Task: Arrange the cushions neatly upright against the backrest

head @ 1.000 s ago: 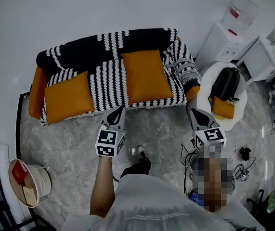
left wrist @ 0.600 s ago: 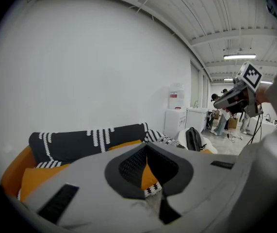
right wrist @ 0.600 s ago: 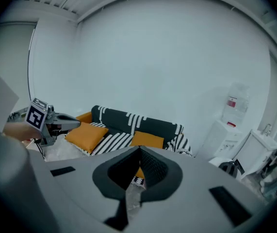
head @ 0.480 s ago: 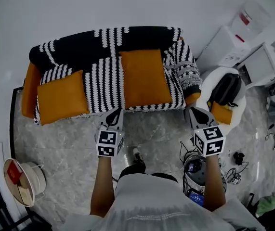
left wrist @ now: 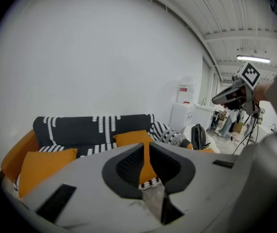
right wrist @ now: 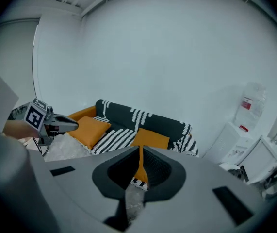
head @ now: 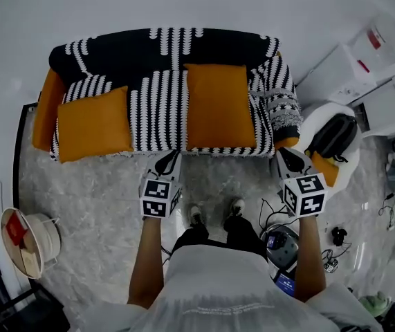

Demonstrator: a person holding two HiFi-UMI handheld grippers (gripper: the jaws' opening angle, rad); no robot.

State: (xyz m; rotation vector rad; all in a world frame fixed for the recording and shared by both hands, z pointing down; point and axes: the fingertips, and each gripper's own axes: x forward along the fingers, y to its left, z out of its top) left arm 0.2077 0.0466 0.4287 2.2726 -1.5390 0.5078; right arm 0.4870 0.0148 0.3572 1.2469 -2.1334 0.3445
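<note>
Two orange cushions lie flat on the seat of the black-and-white striped sofa [head: 162, 47]. The left cushion [head: 93, 123] [left wrist: 43, 164] sits askew near the orange armrest. The right cushion [head: 219, 106] [right wrist: 152, 140] lies lengthwise from backrest to seat edge. My left gripper [head: 170, 155] [left wrist: 146, 147] hovers over the floor just short of the seat's front edge, near the right cushion's left corner; its jaws have just been opening, a narrow gap with nothing in it. My right gripper [head: 282, 153] [right wrist: 139, 149] hangs off the sofa's front right corner, shut and empty.
A round white chair [head: 315, 120] at the right holds a black backpack [head: 334, 135] and a third orange cushion [head: 325, 168]. White cabinets [head: 335, 64] stand behind it. A basket [head: 31, 237] sits at the left, cables [head: 335, 237] on the floor at the right. The person's feet [head: 214, 213] stand before the sofa.
Both grippers have come closer to the sofa's front edge and sunk a little. The person has stepped up, feet now side by side. The left jaws have parted slightly.
</note>
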